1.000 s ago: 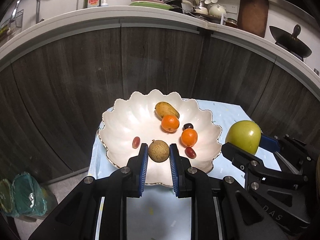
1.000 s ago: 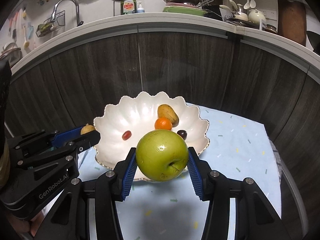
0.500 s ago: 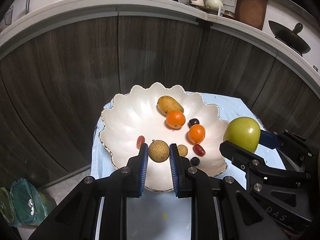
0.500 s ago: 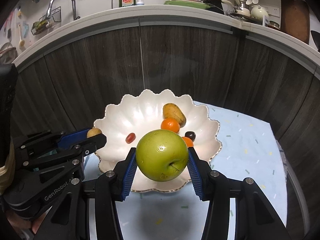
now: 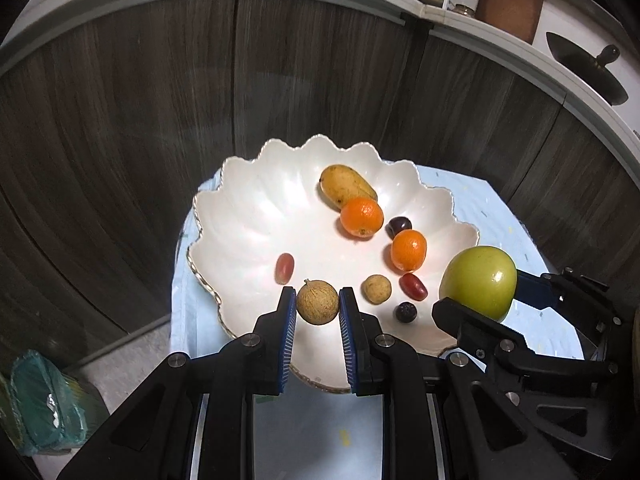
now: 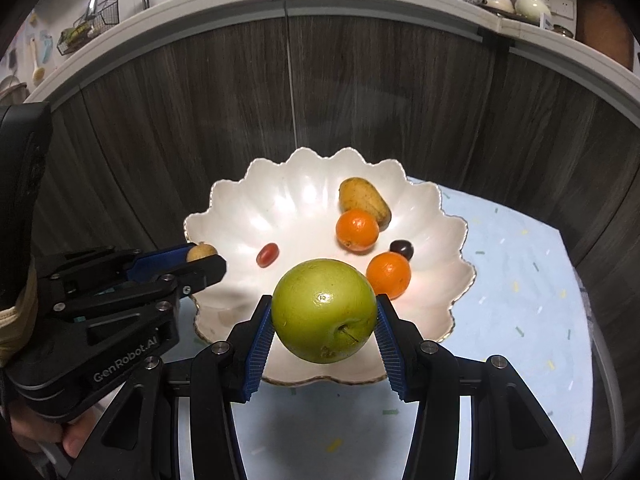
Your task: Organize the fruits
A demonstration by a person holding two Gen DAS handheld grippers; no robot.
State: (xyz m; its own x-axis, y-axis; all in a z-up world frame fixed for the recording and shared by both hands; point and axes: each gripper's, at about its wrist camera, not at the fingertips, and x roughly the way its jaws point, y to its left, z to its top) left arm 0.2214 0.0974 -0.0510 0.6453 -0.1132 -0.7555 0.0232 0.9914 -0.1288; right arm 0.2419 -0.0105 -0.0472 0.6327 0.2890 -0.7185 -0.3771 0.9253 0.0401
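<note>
My left gripper (image 5: 317, 306) is shut on a small round tan fruit (image 5: 317, 302) and holds it over the near left part of a white scalloped bowl (image 5: 240, 216). My right gripper (image 6: 324, 316) is shut on a green apple (image 6: 324, 316) above the bowl's near rim (image 6: 224, 208). In the left wrist view the apple (image 5: 478, 282) shows at the bowl's right edge. The bowl holds a yellow mango (image 5: 346, 186), two oranges (image 5: 361, 217), a red grape (image 5: 284, 267), dark grapes and another tan fruit (image 5: 376, 289).
The bowl stands on a small table with a light blue cloth (image 6: 516, 280). A dark wood cabinet front (image 6: 360, 92) rises close behind it, with a kitchen counter above. A green bag (image 5: 44, 408) lies on the floor at the left.
Both grippers have risen and moved forward over the bowl with their fruits still held. More of the bowl's near contents now shows.
</note>
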